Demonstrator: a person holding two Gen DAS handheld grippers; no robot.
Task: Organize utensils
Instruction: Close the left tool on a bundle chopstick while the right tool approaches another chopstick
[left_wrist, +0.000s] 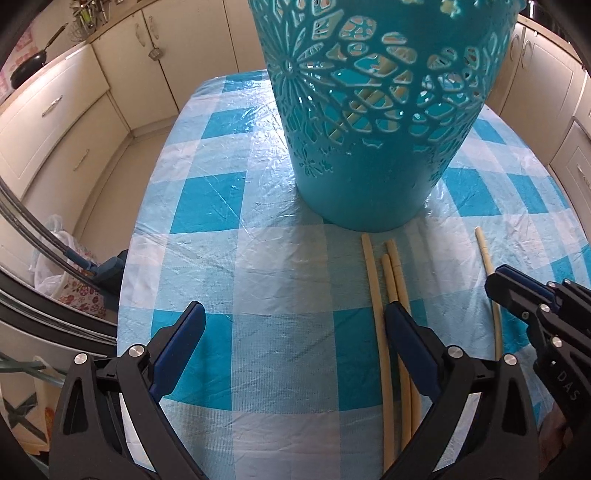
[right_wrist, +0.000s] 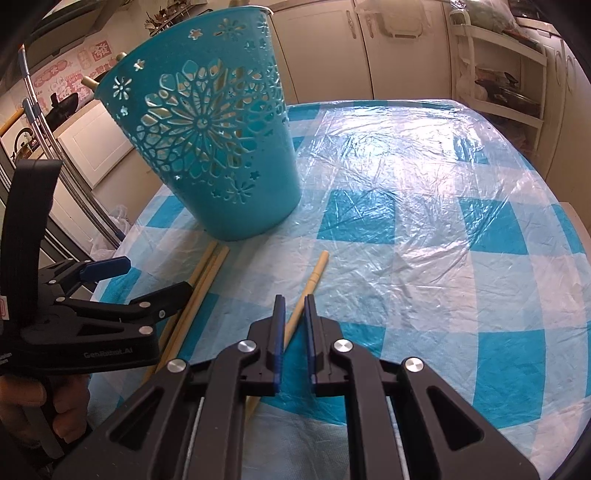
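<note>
Nearest, right gripper (right_wrist: 293, 306), fingers nearly closed around a lone chopstick (right_wrist: 308, 282) lying on the desk (right_wrist: 424, 258); gap so narrow that a grip seems likely, though contact of the pads not plainly seen. Left of it, left gripper (left_wrist: 295, 310), fingers spread wide, holding nothing, right finger (left_wrist: 402, 321) sitting over a bundle of three chopsticks (left_wrist: 384, 280) flat on the checked cloth. Beyond the tips, just past them, a teal bucket (right_wrist: 207, 147) with cut-out flower walls, more sticks standing inside. Further off, cream cupboards (left_wrist: 122, 59) round the room.

Risks, as judged: lone stick gripped far from its middle, likely to droop or pivot on lifting and catch the bucket rim. Bucket light and tall, easily tipped by a knock. Bundle sticks touching, so a wide grab may take several or scatter them. Slick plastic cloth may let sticks roll.
</note>
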